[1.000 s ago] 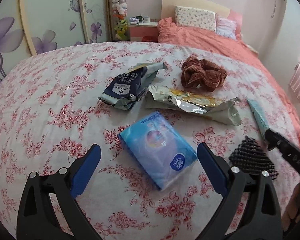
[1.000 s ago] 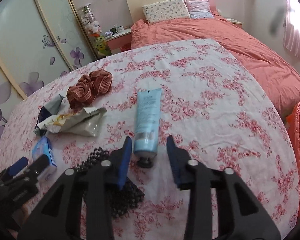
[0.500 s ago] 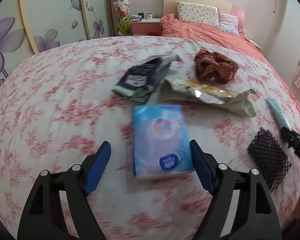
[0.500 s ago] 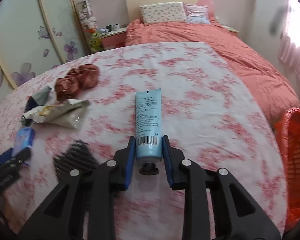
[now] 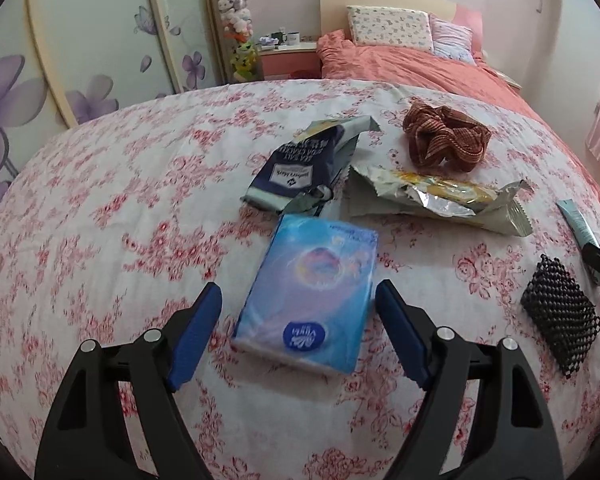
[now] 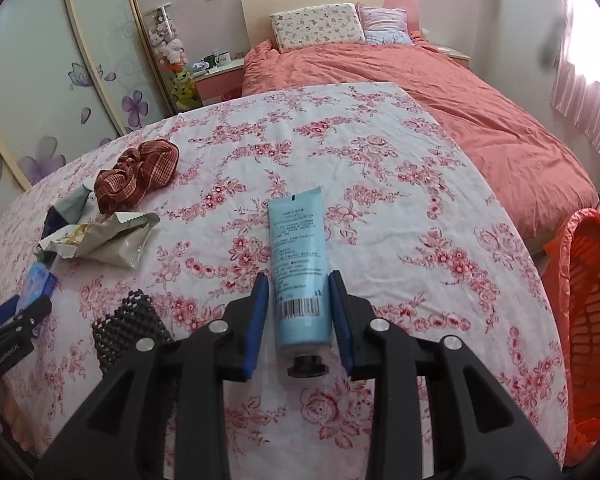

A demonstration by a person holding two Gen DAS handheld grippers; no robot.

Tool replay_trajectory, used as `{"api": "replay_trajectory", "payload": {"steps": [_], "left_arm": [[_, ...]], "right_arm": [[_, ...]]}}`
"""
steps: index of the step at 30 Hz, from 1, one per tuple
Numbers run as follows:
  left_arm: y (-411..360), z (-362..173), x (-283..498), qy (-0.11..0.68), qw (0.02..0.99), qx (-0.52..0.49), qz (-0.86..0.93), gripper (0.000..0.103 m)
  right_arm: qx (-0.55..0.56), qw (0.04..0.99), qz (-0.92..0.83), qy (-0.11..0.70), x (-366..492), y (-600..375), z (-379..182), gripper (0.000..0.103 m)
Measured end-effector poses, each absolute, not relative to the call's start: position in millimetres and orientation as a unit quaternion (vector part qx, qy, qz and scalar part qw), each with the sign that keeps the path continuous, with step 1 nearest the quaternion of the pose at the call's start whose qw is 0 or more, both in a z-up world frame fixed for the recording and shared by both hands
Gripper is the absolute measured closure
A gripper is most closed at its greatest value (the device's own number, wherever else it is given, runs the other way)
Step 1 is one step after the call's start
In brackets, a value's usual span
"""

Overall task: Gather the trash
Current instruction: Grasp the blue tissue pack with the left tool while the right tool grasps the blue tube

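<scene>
**Two grippers straddle items on a floral cloth**

The left gripper [image 5: 298,322] stands wide, its blue pads either side of a soft blue plastic tissue pack [image 5: 310,288] that lies flat on the pink-flowered white cloth [image 5: 120,200]; its jaws have just been closing, and gaps still show on both sides.

The right gripper [image 6: 300,312] brackets a pale blue squeeze tube with a black cap [image 6: 300,264]. Its jaws have just opened slightly, with the tube between them. Thin gaps seem to separate pads and tube, though the fisheye makes contact hard to judge.

Beyond the pack lie a crumpled navy snack bag [image 5: 300,168], a torn silver foil wrapper [image 5: 428,196] and a rust-brown fabric scrunchie [image 5: 444,140]. A black mesh piece [image 5: 560,320] sits near the cloth's edge. In the right wrist view, an orange plastic basket [image 6: 588,320] is cut off by the frame.
</scene>
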State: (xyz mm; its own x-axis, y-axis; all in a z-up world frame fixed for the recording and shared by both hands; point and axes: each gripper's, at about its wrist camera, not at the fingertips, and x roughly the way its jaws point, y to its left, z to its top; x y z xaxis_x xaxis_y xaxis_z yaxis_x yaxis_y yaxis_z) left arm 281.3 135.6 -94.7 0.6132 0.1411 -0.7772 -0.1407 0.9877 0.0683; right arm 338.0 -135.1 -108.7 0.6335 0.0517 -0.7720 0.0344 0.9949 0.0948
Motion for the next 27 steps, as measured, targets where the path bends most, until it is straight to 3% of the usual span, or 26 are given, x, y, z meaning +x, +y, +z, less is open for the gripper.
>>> {"api": "replay_trajectory", "payload": {"steps": [3,27], "left_arm": [[136.0,-93.6,282.7,0.434,0.899,0.006,0.064,0.034],[147.5,-95.8,280.6,0.434,0.899,-0.02,0.063,0.033]], "right_arm": [[0.042,0.902,0.006,0.429,334.7,-135.2,-109.0,0.075],[0.042,0.901,0.002,0.431,333.6,-132.7,-110.6,0.074]]}}
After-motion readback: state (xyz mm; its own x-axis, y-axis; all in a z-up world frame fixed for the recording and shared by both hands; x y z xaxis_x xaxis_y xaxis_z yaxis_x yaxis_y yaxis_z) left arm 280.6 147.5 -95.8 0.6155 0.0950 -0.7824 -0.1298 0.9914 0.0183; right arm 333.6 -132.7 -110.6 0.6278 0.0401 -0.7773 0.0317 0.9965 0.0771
